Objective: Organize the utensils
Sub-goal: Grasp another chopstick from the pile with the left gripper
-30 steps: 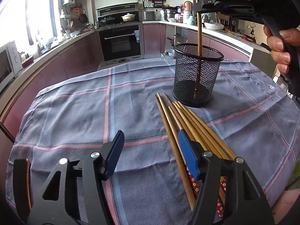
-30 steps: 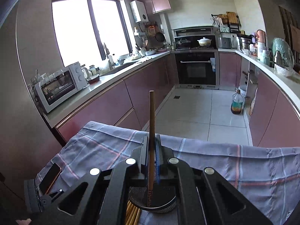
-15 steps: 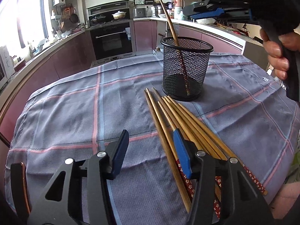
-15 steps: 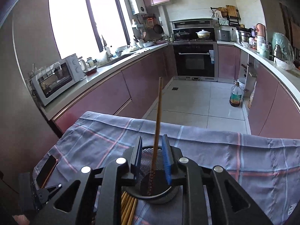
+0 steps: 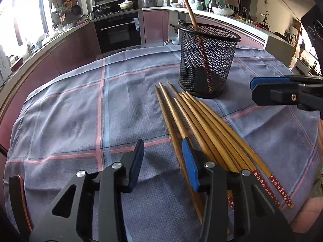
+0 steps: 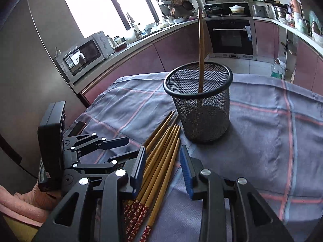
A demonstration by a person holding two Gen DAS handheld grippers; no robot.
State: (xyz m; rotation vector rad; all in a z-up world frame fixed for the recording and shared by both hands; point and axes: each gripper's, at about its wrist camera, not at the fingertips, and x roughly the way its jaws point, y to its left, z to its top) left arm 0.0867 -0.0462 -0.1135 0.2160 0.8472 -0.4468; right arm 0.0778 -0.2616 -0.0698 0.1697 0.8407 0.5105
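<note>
Black wire mesh forms the round cup (image 5: 209, 60) that stands upright on the table, on a grey-blue checked cloth (image 5: 80, 104) with pink and pale blue lines. One brown wooden chopstick (image 5: 193, 18) stands inside it, its upper end leaning against the rim and rising well above it; through the mesh its lower part shows a dark red pattern.

Just beside the cup's base lies a bundle of golden bamboo chopsticks (image 5: 201, 125) flat on the cloth, their tapered tips pointing towards the cup and nearly touching it. Their thick ends carry red bands with small white flowers, seen closest in the right wrist view (image 6: 139, 211).

The left tool (image 5: 162, 161) hovers low over the cloth with its blue-padded fingers spread wide and nothing between them; its right finger (image 5: 189, 165) lies over the leftmost chopsticks of the bundle. The right tool (image 6: 162, 167) is also spread wide and carries nothing, with the thick half of the bundle passing between its blue pads in its own view. In the left wrist view the right tool (image 5: 282, 90) enters from the right edge, near the cup and above the cloth.

Behind the table runs a kitchen with mauve cabinets (image 6: 177, 46), a built-in black oven (image 5: 118, 32) and a white microwave (image 6: 86, 54).
</note>
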